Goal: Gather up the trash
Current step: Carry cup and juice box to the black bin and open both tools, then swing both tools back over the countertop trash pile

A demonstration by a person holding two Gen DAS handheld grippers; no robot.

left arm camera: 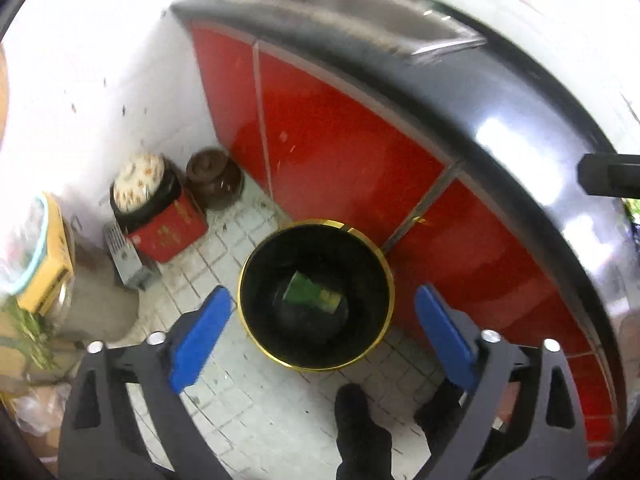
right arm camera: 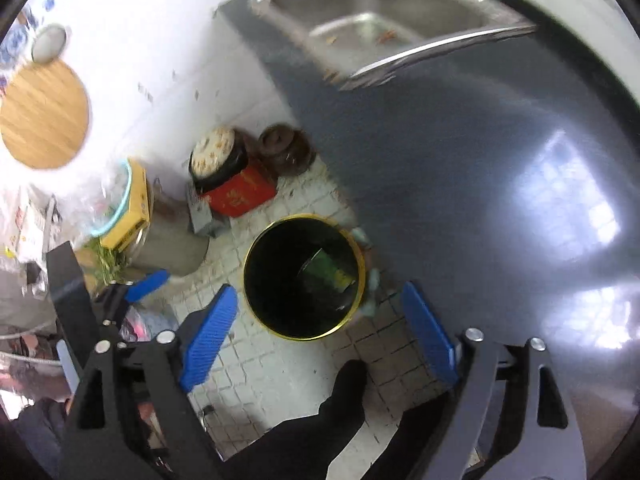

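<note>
A black trash bin with a gold rim [left arm camera: 384,264] stands on the tiled floor by the red cabinets. A green packet [left arm camera: 312,293] lies at its bottom. My left gripper [left arm camera: 322,336] is open and empty, held above the bin. In the right wrist view the same bin [right arm camera: 362,256] and green packet [right arm camera: 326,270] show below my right gripper [right arm camera: 316,336], which is open and empty. The left gripper's blue finger [right arm camera: 146,285] shows at the left there.
Dark countertop [right arm camera: 460,168] with a steel sink [right arm camera: 372,20] runs over red cabinet doors [left arm camera: 340,152]. A red box [left arm camera: 170,228], a brown jar [left arm camera: 214,178], a metal pot [right arm camera: 172,236] and clutter stand by the white wall. The person's dark shoes [left arm camera: 360,428] are on the floor.
</note>
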